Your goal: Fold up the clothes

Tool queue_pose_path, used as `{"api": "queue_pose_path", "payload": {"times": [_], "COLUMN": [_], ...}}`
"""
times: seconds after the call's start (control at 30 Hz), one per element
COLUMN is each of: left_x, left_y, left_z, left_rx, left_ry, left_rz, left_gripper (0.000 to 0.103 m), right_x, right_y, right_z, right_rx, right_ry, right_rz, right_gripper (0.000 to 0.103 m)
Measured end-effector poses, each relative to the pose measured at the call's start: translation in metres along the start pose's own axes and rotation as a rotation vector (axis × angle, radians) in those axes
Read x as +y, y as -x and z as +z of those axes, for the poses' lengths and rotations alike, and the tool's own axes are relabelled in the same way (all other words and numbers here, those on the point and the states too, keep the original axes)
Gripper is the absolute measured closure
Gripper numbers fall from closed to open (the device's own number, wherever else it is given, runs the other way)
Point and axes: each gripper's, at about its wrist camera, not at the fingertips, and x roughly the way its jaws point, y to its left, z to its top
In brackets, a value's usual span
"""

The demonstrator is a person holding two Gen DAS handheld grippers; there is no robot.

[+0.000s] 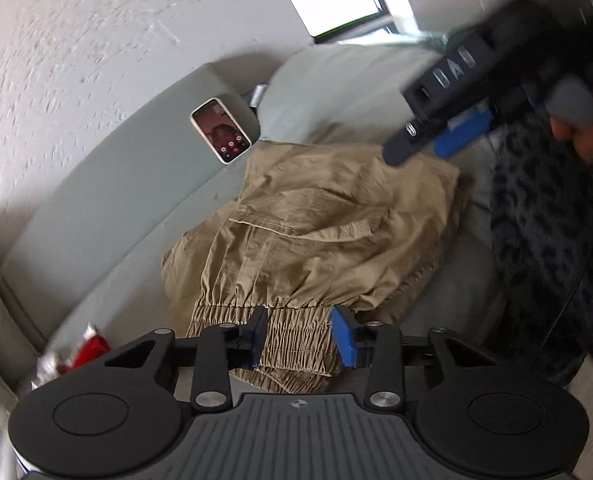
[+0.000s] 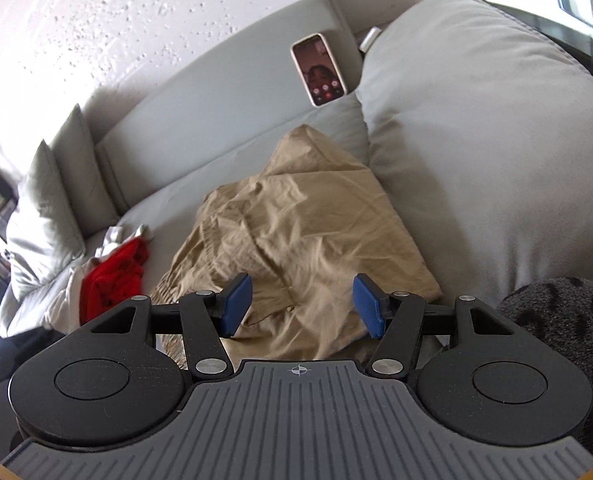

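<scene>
the left gripper (image 1: 299,336) has its jaws spread, the two blue pads either side of the gathered elastic band of the tan garment (image 1: 320,232), with no pinch showing. the right gripper (image 2: 302,306) is spread wide too, hanging over the same garment's near edge and holding nothing.

there is one tan garment, a crumpled, partly folded heap lying on the seat of one grey sofa (image 2: 216,92). its long axis runs from the front edge of the seat back toward the backrest; in the left wrist view the elastic end points toward the camera, while the far end narrows toward the backrest in the right wrist view.

one big grey cushion (image 2: 476,140) lies just beside the garment. one phone (image 2: 323,69) with a lit screen leans against the backrest. one red cloth (image 2: 114,276) sits in a small pile on the seat, apart from the garment. two grey pillows (image 2: 48,204) stand at the sofa's far end.
</scene>
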Motion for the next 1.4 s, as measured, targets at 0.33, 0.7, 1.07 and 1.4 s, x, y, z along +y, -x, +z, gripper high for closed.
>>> {"api": "queue_pose_path", "payload": {"times": [0.33,0.7,1.07,1.4], "left_x": [-0.037,-0.036,-0.045,-0.025], "left_y": [-0.021,-0.044,-0.056,-0.049], "left_z": [0.001,0.013,0.012,0.022], "left_rx": [0.046,0.063,0.069,0.07], "left_ry": [-0.342,-0.353,-0.454,-0.221], "left_rz": [-0.01,0.028,0.036,-0.018], "left_gripper": [0.062,0.062,0.076,0.092], "right_x": [-0.003,-0.007,-0.007,-0.01], "right_y": [-0.002,-0.002,-0.001,-0.001], "right_z": [0.004,0.005,0.006,0.006], "right_rx": [0.002,0.004,0.004,0.004], "right_ry": [-0.023,-0.037,-0.044,-0.061], "right_rz": [0.004,0.002,0.005,0.004], "right_gripper": [0.04,0.04,0.039,0.039]}}
